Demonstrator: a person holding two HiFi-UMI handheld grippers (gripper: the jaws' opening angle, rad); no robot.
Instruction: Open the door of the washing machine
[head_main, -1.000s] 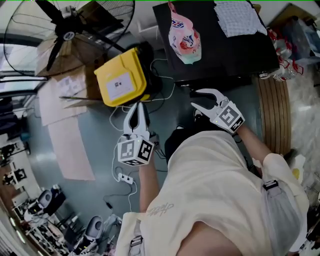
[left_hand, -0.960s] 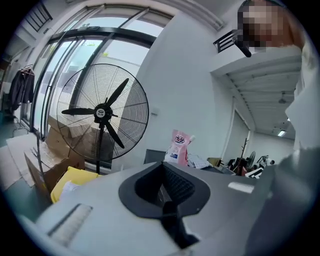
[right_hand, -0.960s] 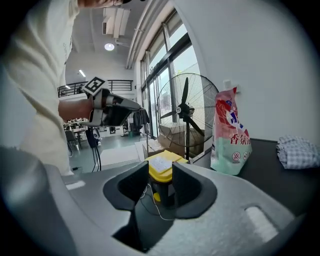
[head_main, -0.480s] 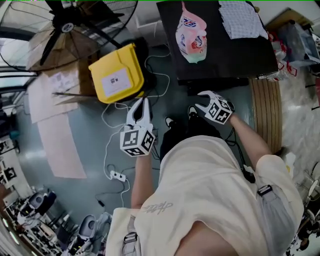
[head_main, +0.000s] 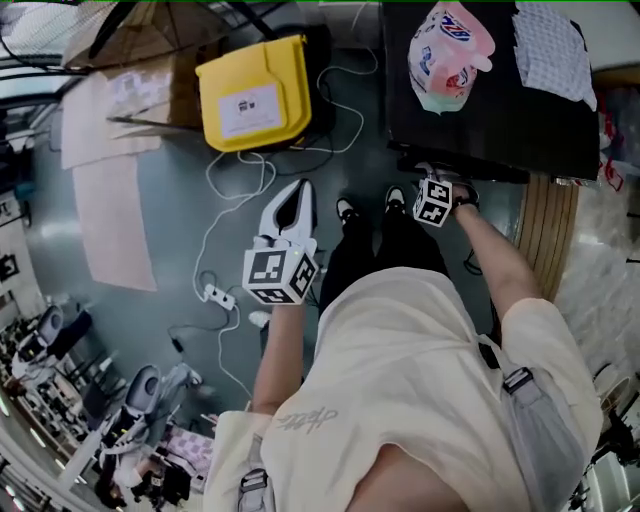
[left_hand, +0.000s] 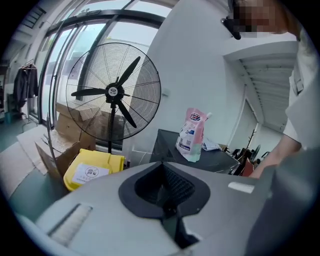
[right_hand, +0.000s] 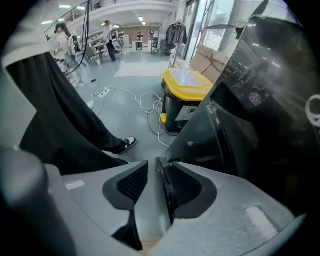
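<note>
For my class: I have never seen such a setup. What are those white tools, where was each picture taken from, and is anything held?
No robot here: a person holds a two-jaw gripper in each hand. The head view looks steeply down from a camera on the person's head; each gripper view looks along that gripper's own jaws. The left gripper is shut and empty, above the floor. The right gripper is open beside the black washing machine; its jaws have just been opening, with nothing between them. On the machine are an upright pink pouch and a white cloth. A yellow bin stands nearby.
</note>
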